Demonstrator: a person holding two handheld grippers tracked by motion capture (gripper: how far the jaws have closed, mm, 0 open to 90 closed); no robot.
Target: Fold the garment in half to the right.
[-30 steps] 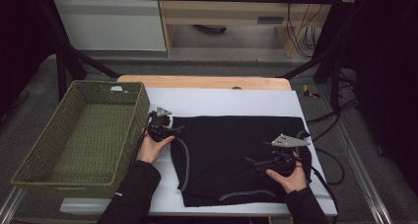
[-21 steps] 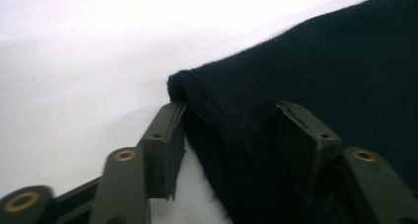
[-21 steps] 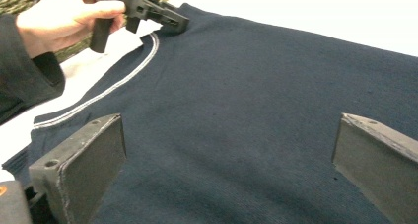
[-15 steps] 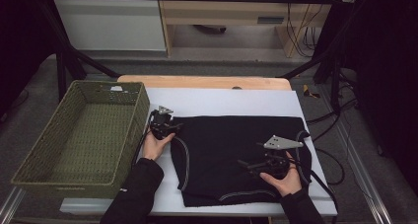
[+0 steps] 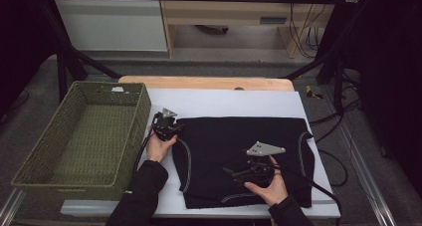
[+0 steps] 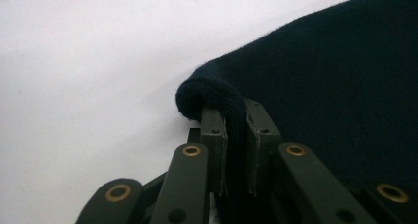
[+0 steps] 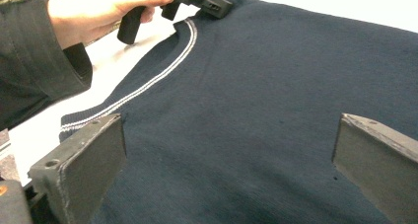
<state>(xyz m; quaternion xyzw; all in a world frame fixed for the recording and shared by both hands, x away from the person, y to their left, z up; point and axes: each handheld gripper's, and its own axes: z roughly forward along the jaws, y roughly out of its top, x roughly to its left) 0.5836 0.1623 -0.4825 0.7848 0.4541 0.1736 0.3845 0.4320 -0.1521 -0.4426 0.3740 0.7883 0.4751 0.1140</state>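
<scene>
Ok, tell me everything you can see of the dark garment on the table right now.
The dark knit garment lies spread flat on the white table cover, right of the green woven basket. It looks navy in the gripper views, with thin white double-stripe trim along curved openings at both sides. The left gripper has just closed on its far left corner, fabric bunched between the pads. The right gripper hovers open over its near part, by the lower hem.

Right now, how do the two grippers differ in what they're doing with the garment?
The left gripper has just been closing and pinches the garment's corner fold between its fingers; the right gripper stands wide open with nothing gripped. The left sits at the garment's far left corner beside the basket; the right hovers over its near middle. Both are hand-held.
</scene>
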